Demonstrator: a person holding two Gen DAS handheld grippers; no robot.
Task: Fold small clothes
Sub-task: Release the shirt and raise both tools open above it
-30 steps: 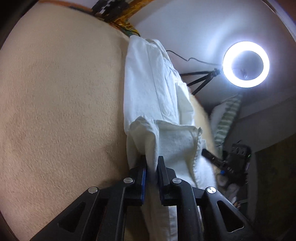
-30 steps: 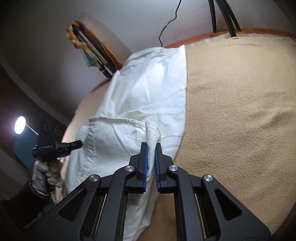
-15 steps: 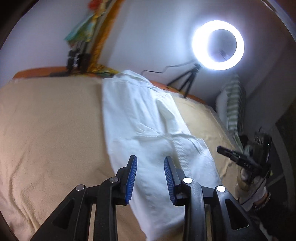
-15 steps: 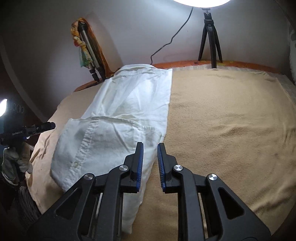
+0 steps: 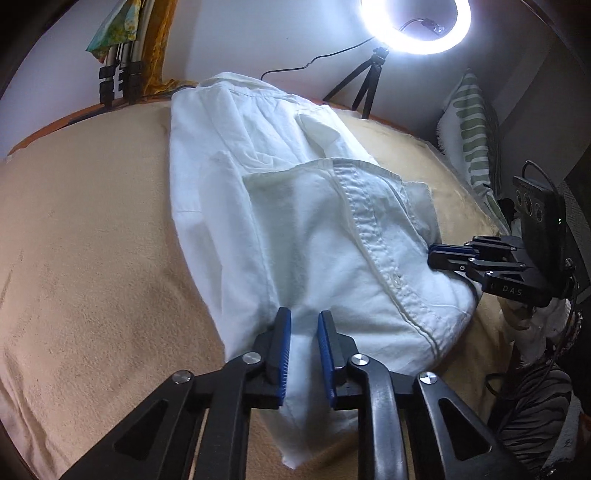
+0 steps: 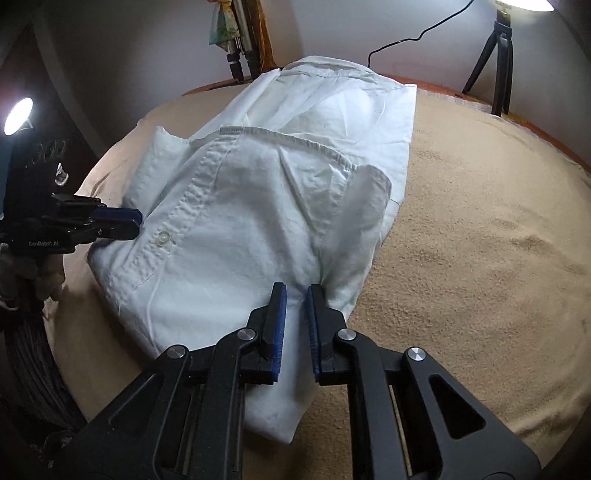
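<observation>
Since a second ago, both my hands have let go of the white shirt [image 5: 306, 236] and drawn back from it: then each pinched a raised bunch of cloth, and now its lower part lies folded up over the body on the beige blanket [image 5: 92, 266] of the bed.

Left gripper [image 5: 304, 321]: my fingers are closing, a narrow gap between the blue pads [image 5: 283, 354], with the near edge of the shirt showing behind that gap; the pads do not press on it.

Right gripper [image 6: 296, 295]: fingers likewise closing, nearly together, over the near corner of the shirt but gripping nothing.

From each wrist I see my other gripper out beside the button placket [image 6: 162, 236]. A ring light [image 5: 415, 26] on a tripod glows at the bed's far edge.
</observation>
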